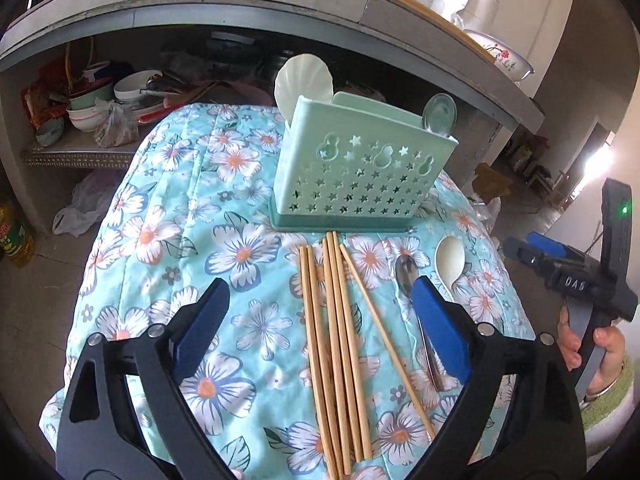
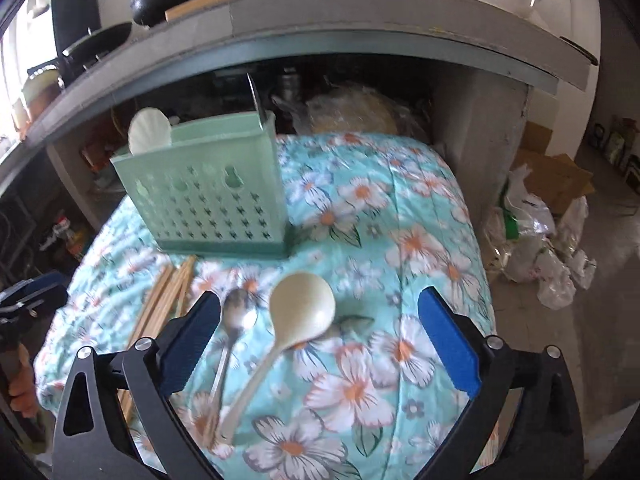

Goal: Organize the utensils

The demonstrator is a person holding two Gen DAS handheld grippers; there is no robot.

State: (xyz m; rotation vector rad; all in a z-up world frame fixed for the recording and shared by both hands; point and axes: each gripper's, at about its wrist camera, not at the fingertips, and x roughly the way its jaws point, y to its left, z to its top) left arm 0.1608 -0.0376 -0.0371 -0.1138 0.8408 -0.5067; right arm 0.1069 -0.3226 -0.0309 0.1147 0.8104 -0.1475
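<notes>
Two spoons [image 2: 240,316] and a bundle of chopsticks [image 1: 332,340] lie loose on the floral cloth [image 1: 168,240] before the caddy [image 1: 360,168]. My left hand-held gripper [image 1: 320,316] and right hand-held gripper [image 2: 320,336] both hang spread, empty. I judge the thin chopsticks could roll or scatter under a pinch, and the soft cloth may bunch.

Mint-green star-punched caddy [image 1: 362,168] on turquoise floral cloth [image 1: 168,232].

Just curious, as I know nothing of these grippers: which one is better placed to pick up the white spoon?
The right gripper, probably: the white spoon lies between its open fingers, while the left gripper frames the chopsticks.
</notes>
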